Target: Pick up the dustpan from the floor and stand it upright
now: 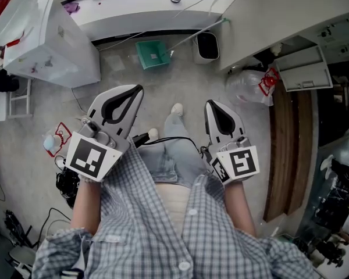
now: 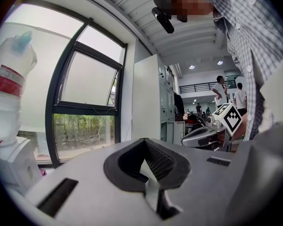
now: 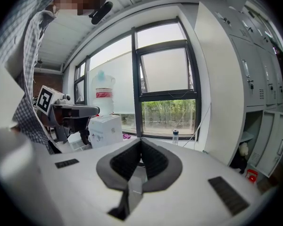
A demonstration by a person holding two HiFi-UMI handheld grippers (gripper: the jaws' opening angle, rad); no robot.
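The green dustpan [image 1: 153,54] lies flat on the floor, close under the window wall. Its thin handle slants away to the right behind a black waste bin [image 1: 207,45] that stands just beside it. Both tongs are held out in front of the person's checked shirt, side by side, apart from each other and well short of the dustpan. The left tongs [image 1: 136,89] have their jaws pressed together with nothing between them. The right tongs [image 1: 212,104] are the same (the ribbed pads meet at the tip in each gripper view). One white shoe [image 1: 177,108] shows on the floor between the two tools. A clear water jug [image 1: 250,86] with a red label lies on the floor to the right, near an open cabinet. A white water dispenser [image 1: 52,45] stands at the left.
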